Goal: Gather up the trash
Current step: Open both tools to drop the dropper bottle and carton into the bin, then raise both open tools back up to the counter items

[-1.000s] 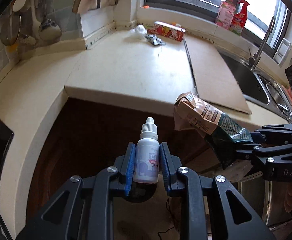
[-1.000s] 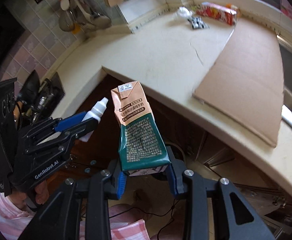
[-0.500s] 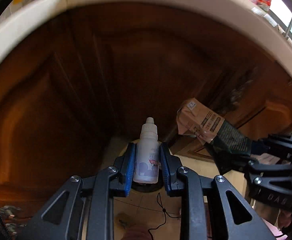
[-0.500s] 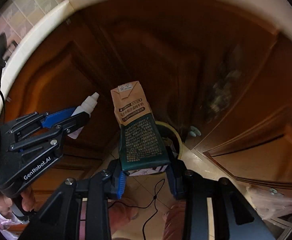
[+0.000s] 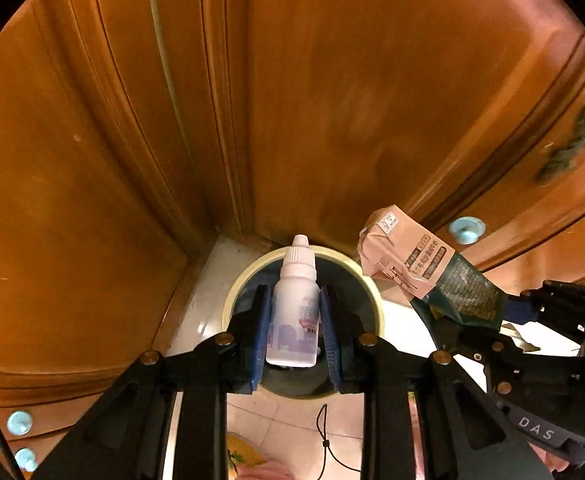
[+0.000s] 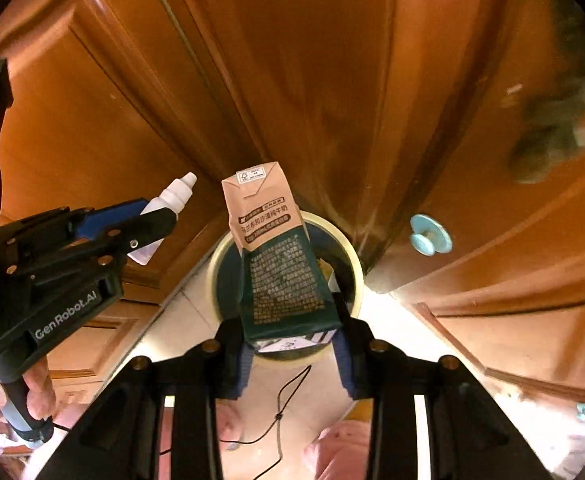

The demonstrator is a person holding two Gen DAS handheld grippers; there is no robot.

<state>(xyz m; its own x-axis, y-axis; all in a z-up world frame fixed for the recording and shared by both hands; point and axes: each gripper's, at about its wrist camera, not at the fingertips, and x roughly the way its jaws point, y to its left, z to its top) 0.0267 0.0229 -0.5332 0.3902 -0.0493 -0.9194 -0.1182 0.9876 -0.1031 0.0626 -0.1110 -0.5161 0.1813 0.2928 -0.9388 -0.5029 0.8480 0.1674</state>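
Note:
My left gripper [image 5: 295, 300] is shut on a small white dropper bottle [image 5: 295, 304], nozzle pointing away, directly above a round bin [image 5: 248, 276] with a pale rim and dark inside. My right gripper [image 6: 290, 320] is shut on a crumpled brown and dark green milk carton [image 6: 276, 256], held over the same round bin [image 6: 354, 268] on the tiled floor. In the right wrist view the left gripper [image 6: 148, 220] and the dropper bottle [image 6: 174, 194] show at the left. In the left wrist view the milk carton [image 5: 424, 268] juts in from the right.
Brown wooden cabinet doors [image 5: 332, 100] stand close behind the bin, with a pale blue round knob [image 6: 429, 235]. A thin black cord [image 6: 280, 412] lies on the floor tiles. A hand [image 6: 36, 392] holds the left gripper's handle, and pink slippers [image 6: 340, 452] show below.
Both grippers have dropped from countertop height down past the cabinet doors. The counter has left both views and the round bin now lies under the bottle and the carton.

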